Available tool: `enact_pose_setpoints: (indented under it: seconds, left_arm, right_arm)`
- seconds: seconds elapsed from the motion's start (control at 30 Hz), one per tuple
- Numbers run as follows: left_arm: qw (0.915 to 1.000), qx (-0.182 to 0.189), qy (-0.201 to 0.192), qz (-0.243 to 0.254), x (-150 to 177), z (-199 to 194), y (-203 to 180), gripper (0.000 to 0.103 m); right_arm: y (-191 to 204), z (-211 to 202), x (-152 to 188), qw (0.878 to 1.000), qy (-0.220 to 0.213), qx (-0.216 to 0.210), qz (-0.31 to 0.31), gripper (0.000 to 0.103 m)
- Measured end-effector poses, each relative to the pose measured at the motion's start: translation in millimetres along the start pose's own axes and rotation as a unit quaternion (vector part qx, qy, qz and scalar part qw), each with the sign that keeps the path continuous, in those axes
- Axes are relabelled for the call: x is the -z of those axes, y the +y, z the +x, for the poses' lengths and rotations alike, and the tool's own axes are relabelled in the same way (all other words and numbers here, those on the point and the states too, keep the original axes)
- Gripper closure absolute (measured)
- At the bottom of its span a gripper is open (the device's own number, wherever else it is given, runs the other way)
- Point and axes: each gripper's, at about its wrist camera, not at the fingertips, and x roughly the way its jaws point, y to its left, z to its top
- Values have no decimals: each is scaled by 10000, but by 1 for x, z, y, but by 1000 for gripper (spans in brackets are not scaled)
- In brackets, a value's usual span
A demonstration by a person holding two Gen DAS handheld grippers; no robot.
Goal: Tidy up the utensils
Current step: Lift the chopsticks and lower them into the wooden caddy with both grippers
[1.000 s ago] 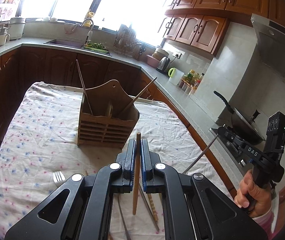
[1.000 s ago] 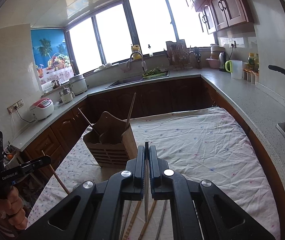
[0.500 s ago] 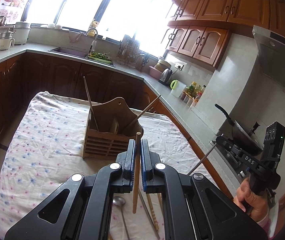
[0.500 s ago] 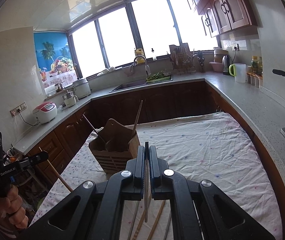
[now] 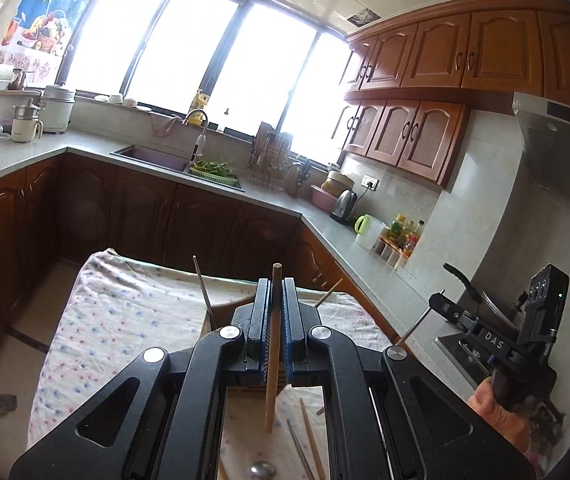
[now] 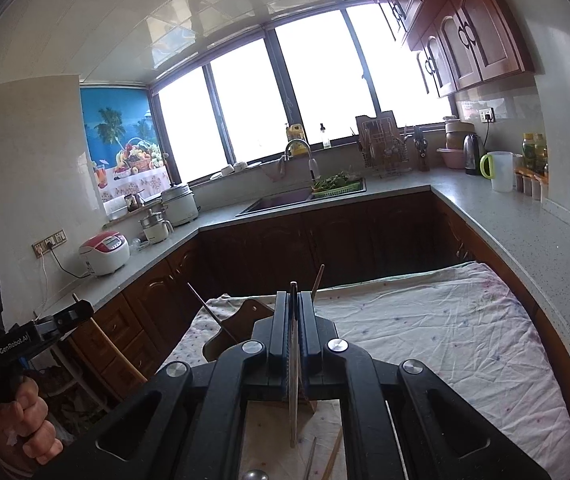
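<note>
Wooden chopstick (image 5: 273, 344) pinched in left claw (image 5: 276, 292); right claw (image 6: 293, 304) clamps a thin metal chopstick (image 6: 293, 380).

2 grippers (image 5: 273, 292) (image 6: 293, 304), 1 wooden holder (image 6: 241, 316), 1 spoon (image 5: 263, 470), 1 kettle (image 5: 345, 205), 1 rice cooker (image 6: 105, 253).

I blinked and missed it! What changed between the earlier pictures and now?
Both claws rose and tipped up, so the wooden holder sank low in each view, now mostly hidden behind them. The left claw still pinches its wooden chopstick; the right claw still pinches its thin dark stick. Nothing was let go. The sticks in the holder and the utensils on the cloth stayed put.
</note>
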Motion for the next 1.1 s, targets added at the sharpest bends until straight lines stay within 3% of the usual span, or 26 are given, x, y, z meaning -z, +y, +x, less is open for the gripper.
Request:
enact_pose_setpoints:
  seconds: [0.27, 0.43, 0.77, 1.1]
  left_arm:
    - [9986, -216, -475, 25, -44, 21, 17, 99]
    - [9977, -373, -543, -166, -51, 49, 37, 99]
    - [9965, -598, -380, -448, -15, 99, 65, 99]
    - [9969, -654, 80, -433, 21, 134, 68, 99]
  right_arm:
    - [11, 41, -29, 9996, -280, -4, 13, 99]
    - [6, 68, -30, 9995, -300, 101, 98, 99]
    - [-8, 113, 6, 9991, 16, 257, 326, 99]
    - [-16, 129, 28, 9981, 220, 299, 490, 99]
